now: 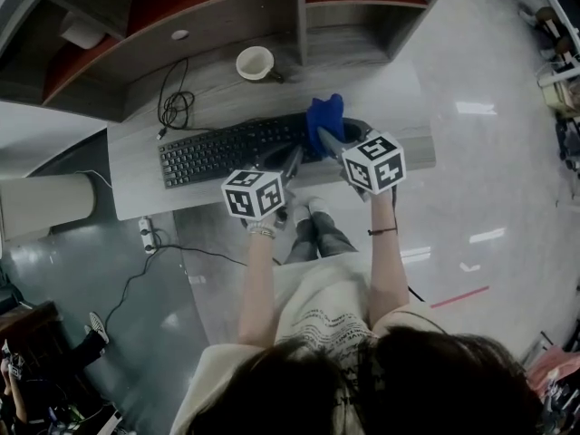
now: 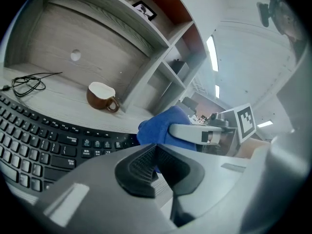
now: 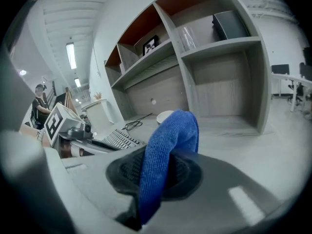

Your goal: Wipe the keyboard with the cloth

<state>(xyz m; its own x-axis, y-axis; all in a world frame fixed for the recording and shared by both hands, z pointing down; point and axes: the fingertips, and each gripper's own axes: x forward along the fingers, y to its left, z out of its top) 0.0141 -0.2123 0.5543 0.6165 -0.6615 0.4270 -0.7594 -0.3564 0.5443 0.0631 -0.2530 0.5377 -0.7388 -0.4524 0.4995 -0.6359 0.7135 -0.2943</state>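
A black keyboard [image 1: 227, 149] lies on the grey desk [image 1: 136, 175]; it also shows in the left gripper view [image 2: 44, 150] and small in the right gripper view [image 3: 119, 139]. My right gripper [image 1: 328, 140] is shut on a blue cloth [image 1: 324, 114] over the keyboard's right end. The cloth [image 3: 170, 135] stands up between its jaws and folds over at the top. My left gripper [image 1: 292, 163] hovers just left of it, near the keyboard's front edge. Its jaws [image 2: 157, 150] look shut with nothing between them; the blue cloth [image 2: 161, 128] sits just beyond them.
A brown mug with a white inside [image 1: 255, 62] stands behind the keyboard, and a coiled black cable [image 1: 174, 107] lies at the back left. Wooden shelves [image 1: 299, 7] rise behind the desk. A power strip [image 1: 147, 234] and a white bin [image 1: 45, 205] sit on the floor at the left.
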